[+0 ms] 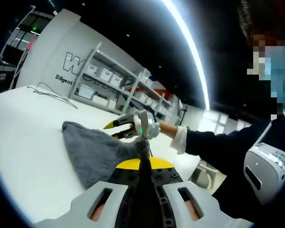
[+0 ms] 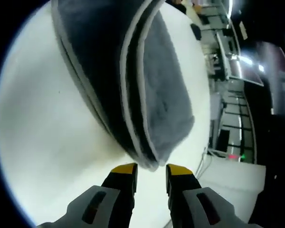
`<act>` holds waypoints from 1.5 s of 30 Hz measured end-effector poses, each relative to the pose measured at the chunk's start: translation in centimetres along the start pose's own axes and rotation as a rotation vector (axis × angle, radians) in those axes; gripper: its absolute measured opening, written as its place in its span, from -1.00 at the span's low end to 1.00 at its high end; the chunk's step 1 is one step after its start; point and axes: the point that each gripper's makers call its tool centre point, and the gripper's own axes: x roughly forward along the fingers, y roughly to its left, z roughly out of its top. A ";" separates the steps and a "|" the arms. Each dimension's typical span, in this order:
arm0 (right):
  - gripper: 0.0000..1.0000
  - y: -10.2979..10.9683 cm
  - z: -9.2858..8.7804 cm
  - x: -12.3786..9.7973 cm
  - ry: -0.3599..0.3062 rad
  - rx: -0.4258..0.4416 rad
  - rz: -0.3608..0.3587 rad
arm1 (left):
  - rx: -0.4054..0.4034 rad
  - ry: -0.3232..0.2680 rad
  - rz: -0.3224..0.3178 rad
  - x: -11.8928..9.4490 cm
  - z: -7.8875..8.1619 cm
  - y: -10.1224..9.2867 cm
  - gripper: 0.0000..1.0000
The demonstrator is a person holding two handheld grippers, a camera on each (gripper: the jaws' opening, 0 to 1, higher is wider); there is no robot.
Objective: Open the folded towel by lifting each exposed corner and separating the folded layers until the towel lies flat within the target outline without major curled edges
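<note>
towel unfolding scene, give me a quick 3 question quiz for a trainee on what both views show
1. True or false: in the left gripper view, the left claw is pinching a bit of the grey towel.
2. In the right gripper view, the right claw is: A) shut on the towel, B) open with its tips just short of the towel's folded corner, C) resting on a shelf.
3. What colour is the table under the towel?

Key:
1. True.
2. B.
3. White.
</note>
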 end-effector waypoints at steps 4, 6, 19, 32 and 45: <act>-0.57 0.2 -0.2 0.6 -0.002 -0.040 -0.006 | -0.008 -0.006 0.009 -0.3 -0.1 0.5 -0.94; -0.57 -0.3 -0.2 0.8 -0.006 -0.080 -0.030 | -0.010 -0.008 0.016 -0.4 0.0 0.7 -0.94; -0.89 -1.0 0.8 1.3 -0.008 -0.214 -0.026 | -0.025 -0.011 0.017 -1.1 -0.3 1.5 -0.94; -1.00 -2.7 0.8 0.7 0.018 -0.112 -0.033 | -0.023 -0.055 0.020 -2.4 1.0 1.7 -0.94; -1.00 -5.8 -0.1 0.6 0.042 -0.037 -0.088 | -0.019 -0.128 0.066 -4.0 2.7 2.9 -0.94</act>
